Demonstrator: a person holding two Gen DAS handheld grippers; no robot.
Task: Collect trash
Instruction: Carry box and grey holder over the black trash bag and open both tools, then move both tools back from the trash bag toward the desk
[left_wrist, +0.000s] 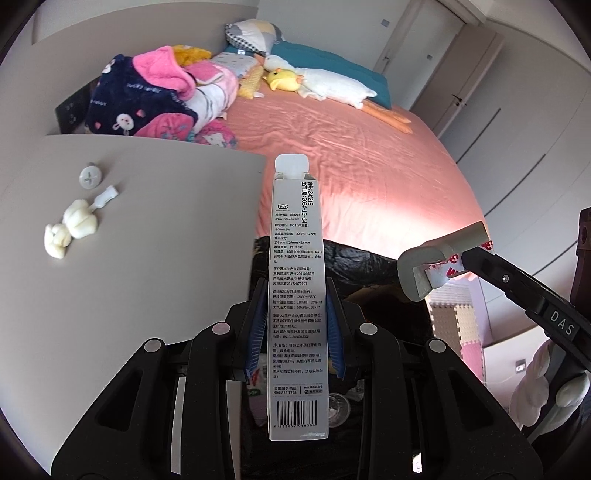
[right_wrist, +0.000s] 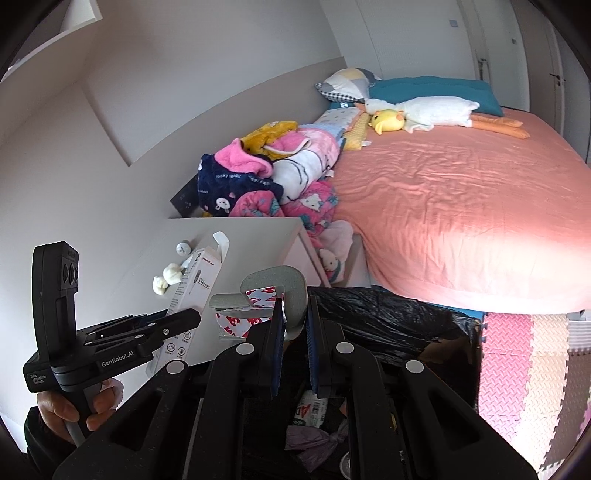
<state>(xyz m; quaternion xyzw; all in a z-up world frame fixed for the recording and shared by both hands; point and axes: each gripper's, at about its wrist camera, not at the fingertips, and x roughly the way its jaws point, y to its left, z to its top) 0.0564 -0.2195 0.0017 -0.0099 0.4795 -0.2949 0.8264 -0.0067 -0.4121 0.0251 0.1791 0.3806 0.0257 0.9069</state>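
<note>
My left gripper (left_wrist: 297, 295) is shut on a tall white printed carton (left_wrist: 298, 295), held upright over the black-lined trash bin (left_wrist: 354, 262); the carton also shows in the right wrist view (right_wrist: 192, 291). My right gripper (right_wrist: 295, 310) is shut on a grey foam corner guard (right_wrist: 284, 284) with red-and-white adhesive backing, above the bin (right_wrist: 388, 317); the guard shows in the left wrist view (left_wrist: 436, 258). On the white bedside table (left_wrist: 147, 258) lie crumpled tissue wads (left_wrist: 70, 229), a small plastic piece (left_wrist: 105, 195) and a round grey cap (left_wrist: 90, 177).
A bed with a salmon sheet (left_wrist: 351, 155) stands behind the bin, with piled clothes (left_wrist: 159, 99) and plush toys (left_wrist: 314, 81). Foam floor mats (right_wrist: 524, 362) lie to the right. Trash lies inside the bin (right_wrist: 314, 435).
</note>
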